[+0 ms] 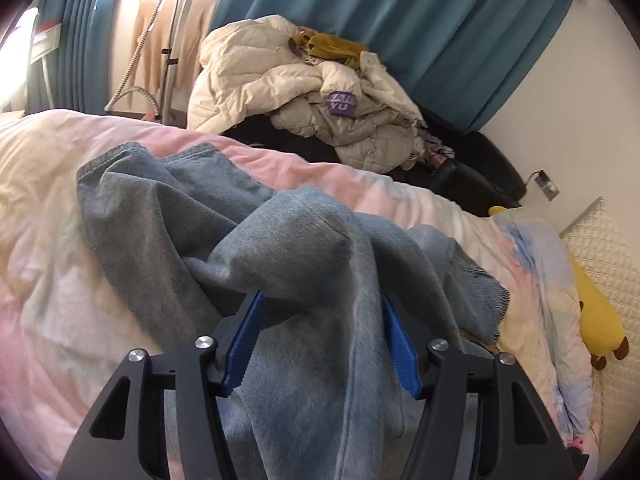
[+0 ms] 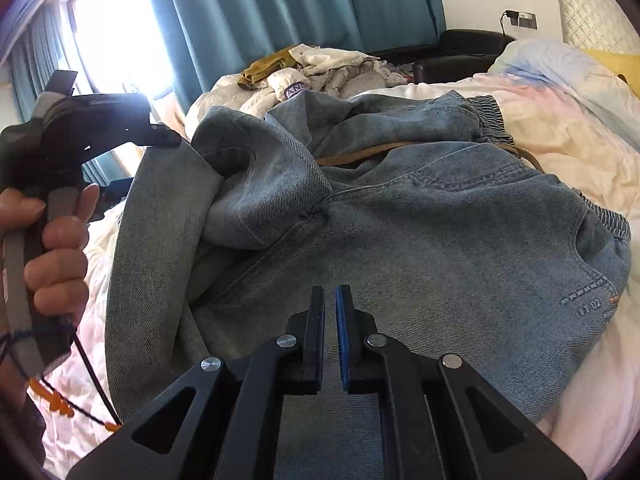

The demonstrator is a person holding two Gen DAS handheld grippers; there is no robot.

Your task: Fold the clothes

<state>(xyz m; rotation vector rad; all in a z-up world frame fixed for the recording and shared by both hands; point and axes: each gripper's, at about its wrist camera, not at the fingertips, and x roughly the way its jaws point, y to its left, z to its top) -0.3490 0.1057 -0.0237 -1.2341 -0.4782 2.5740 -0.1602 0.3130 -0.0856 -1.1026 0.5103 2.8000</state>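
Jeans (image 2: pixel 400 240) are lying crumpled across a pink and cream quilt (image 2: pixel 560 128) on the bed, and the two cameras are showing quite different parts of them. From the right wrist, the upper part is spreading out in plain sight: the elastic waistband (image 2: pixel 488 112) at the far side, a brown drawstring (image 2: pixel 360 158) trailing over the denim, and small stitched lettering (image 2: pixel 590 311) near a pocket corner. From the left wrist, none of that is showing; instead a bunched fold of the denim (image 1: pixel 288 240) is rising between the blue fingers (image 1: pixel 240 344) of the left gripper (image 1: pixel 320 300), with more cloth hanging down over the tool. The left jaws are standing partly apart with the fold between them and appear to be clamping it, the cloth lifting off the quilt at that spot. The right gripper (image 2: pixel 330 292) is hovering just above the seat of the jeans, its jaws nearly closed, only a thin slit showing and no cloth in it. Only the right wrist view is showing the person's left hand (image 2: pixel 56 248) wrapping around the handle of the other tool at the left edge, beside a bright window (image 2: pixel 120 32). Only the left wrist view is showing a yellow plush toy (image 1: pixel 596 308) lying at the right by a quilted headboard (image 1: pixel 600 248). Both views are taking in a heap of pale jackets (image 1: pixel 304 92) under teal curtains (image 1: pixel 440 20).
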